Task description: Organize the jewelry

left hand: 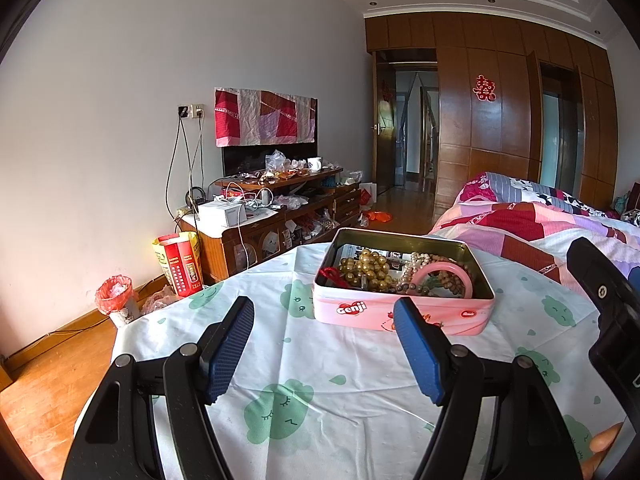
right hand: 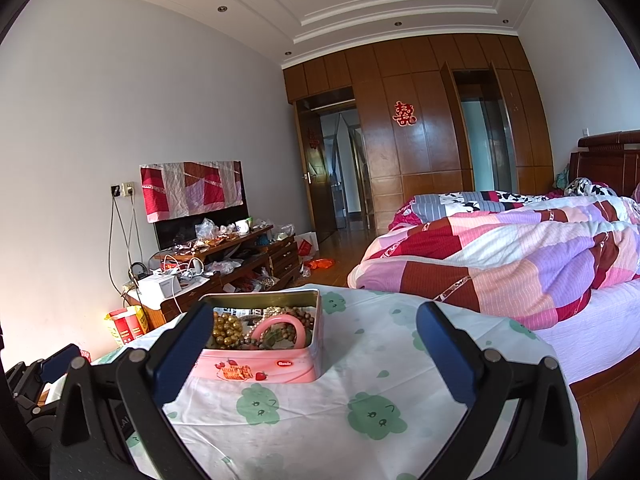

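Both my grippers are hovering with jaws spread, holding nothing, in front of the jewelry tin.

My left gripper (left hand: 324,314) is floating above the cloud-print tablecloth (left hand: 320,364), its blue pads (left hand: 230,350) wide apart, the pink Genji tin (left hand: 400,314) sitting open just beyond its fingertips. My right gripper (right hand: 314,322) is hanging likewise spread, the tin (right hand: 276,366) showing between its fingers toward the left one. Inside the tin, a pink bangle (left hand: 444,274), golden-brown beads (left hand: 366,268), a pearl strand (left hand: 416,266) and a wooden bead bracelet (left hand: 452,280) are lying tangled together. A patchwork quilt (right hand: 500,256) is bunching on the bed behind.
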`<action>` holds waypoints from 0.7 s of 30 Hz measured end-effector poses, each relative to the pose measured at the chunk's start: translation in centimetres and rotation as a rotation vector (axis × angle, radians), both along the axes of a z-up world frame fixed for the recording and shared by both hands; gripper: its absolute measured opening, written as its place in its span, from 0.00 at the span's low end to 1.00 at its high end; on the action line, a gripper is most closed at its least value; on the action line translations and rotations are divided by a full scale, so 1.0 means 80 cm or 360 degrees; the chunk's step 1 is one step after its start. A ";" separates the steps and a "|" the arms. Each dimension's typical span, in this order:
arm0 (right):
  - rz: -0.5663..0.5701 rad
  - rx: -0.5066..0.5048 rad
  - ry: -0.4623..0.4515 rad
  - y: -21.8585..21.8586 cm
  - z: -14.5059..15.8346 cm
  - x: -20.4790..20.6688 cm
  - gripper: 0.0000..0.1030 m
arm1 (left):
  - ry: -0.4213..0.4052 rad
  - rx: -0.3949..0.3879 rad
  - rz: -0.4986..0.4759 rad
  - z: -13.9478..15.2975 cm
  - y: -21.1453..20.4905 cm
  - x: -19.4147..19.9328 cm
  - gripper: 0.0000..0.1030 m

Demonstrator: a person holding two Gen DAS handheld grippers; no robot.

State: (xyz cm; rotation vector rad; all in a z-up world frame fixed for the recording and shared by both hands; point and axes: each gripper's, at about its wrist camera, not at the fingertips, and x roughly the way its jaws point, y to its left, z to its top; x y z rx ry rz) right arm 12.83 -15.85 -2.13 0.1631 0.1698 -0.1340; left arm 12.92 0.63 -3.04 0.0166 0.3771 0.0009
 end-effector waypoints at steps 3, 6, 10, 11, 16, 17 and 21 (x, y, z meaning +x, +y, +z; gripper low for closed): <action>-0.0001 -0.0001 0.0001 0.000 0.000 0.000 1.00 | 0.0002 0.0001 0.0005 0.000 0.001 -0.001 0.70; 0.0000 0.0001 0.0000 0.000 0.000 0.000 1.00 | 0.0017 -0.0003 0.0005 0.000 0.004 0.001 0.70; 0.0000 0.0002 0.0001 0.000 0.000 -0.001 1.00 | 0.0045 0.0000 0.0029 -0.002 0.006 0.005 0.70; 0.0000 0.0001 -0.0001 0.000 0.000 0.000 1.00 | 0.0048 0.0001 0.0035 -0.002 0.006 0.006 0.70; 0.0000 -0.0001 0.0003 0.000 0.000 0.000 1.00 | 0.0059 -0.0015 0.0029 -0.002 0.006 0.008 0.70; 0.0000 0.0000 0.0002 0.000 0.000 0.000 1.00 | 0.0062 -0.0025 0.0016 -0.002 0.007 0.009 0.70; 0.0000 -0.0001 0.0004 0.000 0.000 0.000 1.00 | 0.0069 -0.0037 -0.0006 -0.002 0.006 0.010 0.70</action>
